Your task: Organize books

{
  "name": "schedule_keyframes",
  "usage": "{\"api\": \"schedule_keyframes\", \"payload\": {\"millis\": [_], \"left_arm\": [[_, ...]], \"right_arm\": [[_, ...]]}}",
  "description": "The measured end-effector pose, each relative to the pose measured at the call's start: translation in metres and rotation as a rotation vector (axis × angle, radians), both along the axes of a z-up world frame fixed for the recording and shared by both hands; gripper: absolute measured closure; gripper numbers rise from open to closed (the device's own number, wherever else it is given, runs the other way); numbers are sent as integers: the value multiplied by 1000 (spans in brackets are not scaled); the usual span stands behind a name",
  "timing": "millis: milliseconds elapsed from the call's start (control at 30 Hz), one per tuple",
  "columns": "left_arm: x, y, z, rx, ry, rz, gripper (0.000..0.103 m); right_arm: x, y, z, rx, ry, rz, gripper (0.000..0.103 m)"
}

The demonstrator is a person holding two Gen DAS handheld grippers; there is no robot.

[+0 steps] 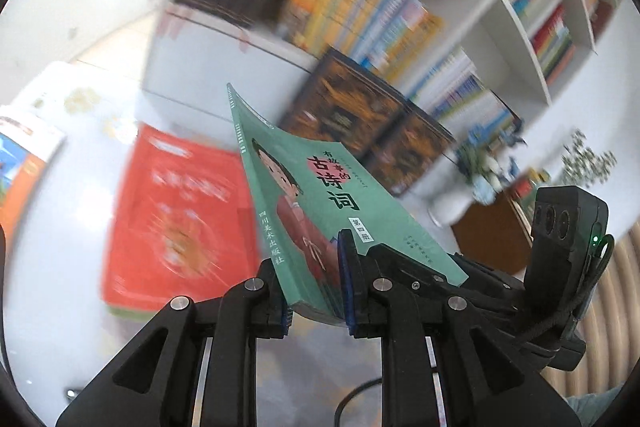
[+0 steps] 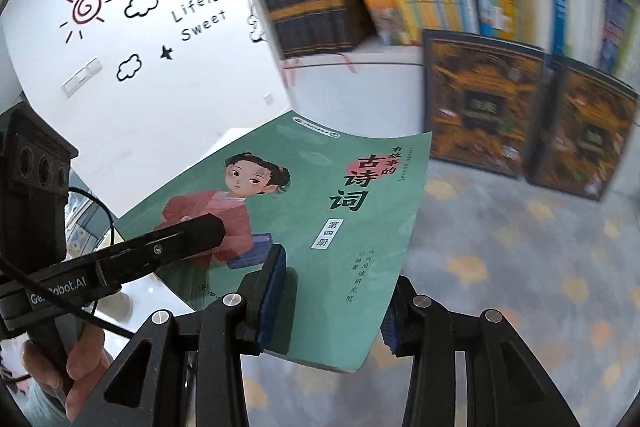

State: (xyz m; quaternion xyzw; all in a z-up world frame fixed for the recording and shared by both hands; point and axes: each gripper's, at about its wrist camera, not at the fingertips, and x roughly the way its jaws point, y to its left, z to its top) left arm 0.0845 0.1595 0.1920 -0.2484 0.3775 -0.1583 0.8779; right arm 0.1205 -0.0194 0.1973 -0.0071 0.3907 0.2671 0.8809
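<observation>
Two tongs share one green book (image 1: pixel 320 211), held up in the air in front of the bookshelf (image 1: pixel 516 27). My left tongs (image 1: pixel 316 291) are pinched narrow on the book's lower edge, one blue pad on the cover and the other behind it, so from that wrist the book stands nearly edge-on and tilts away to the upper left. My right tongs (image 2: pixel 332 303) sit at the same book's lower corner with a wider gap; the left pad lies on the cover and the right finger (image 2: pixel 394 323) is beside the book's right edge, but I cannot tell whether that pad presses. Both point downward at a slant.

The right wrist view shows the cover almost flat-on, with a girl in a red robe, and the left tongs reaching in from the left across it. It also shows a person's hand (image 2: pixel 76 367) on that handle, two dark brown books (image 2: pixel 484 107) standing face-out on the table (image 2: pixel 520 267), and a white wall (image 2: pixel 140 67) with sun and cloud stickers.

Only the left wrist view shows a red book (image 1: pixel 180 219) lying flat on the table below, blurred, and the right tongs' camera housing (image 1: pixel 568 223) at the right.
</observation>
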Motion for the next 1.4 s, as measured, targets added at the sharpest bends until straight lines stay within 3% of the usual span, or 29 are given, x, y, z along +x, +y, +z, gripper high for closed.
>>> {"api": "schedule_keyframes", "payload": {"millis": [100, 333, 433, 600, 733, 800, 833, 933, 1067, 1133, 1233, 1400], "left_arm": [[14, 22, -8, 2, 11, 45, 86], [41, 46, -66, -30, 125, 95, 85], [42, 47, -80, -21, 150, 102, 87], [39, 57, -100, -73, 201, 125, 88], [33, 57, -109, -38, 236, 144, 82], [26, 60, -114, 7, 265, 179, 78], [19, 65, -117, 20, 277, 225, 78], [0, 78, -116, 2, 269, 296, 78], [-18, 67, -95, 135, 241, 291, 78], [-28, 54, -85, 180, 217, 266, 78], [-44, 16, -66, 261, 167, 203, 75], [-67, -68, -36, 293, 79, 49, 75]], "right_arm": [[26, 24, -6, 9, 29, 20, 62], [64, 55, -50, -41, 125, 38, 61], [69, 58, -66, -45, 167, 44, 61], [72, 62, -81, -35, 231, 52, 60], [74, 65, -94, -44, 278, 44, 58], [76, 66, -105, -48, 345, 55, 43], [77, 66, -110, -44, 387, 70, 43], [67, 58, -107, -42, 379, 90, 43], [48, 26, -116, -70, 427, 50, 41], [31, 0, -120, -117, 417, 5, 41], [-3, -44, -111, -231, 330, -90, 41], [-67, -123, -60, -336, 153, -314, 40]]}}
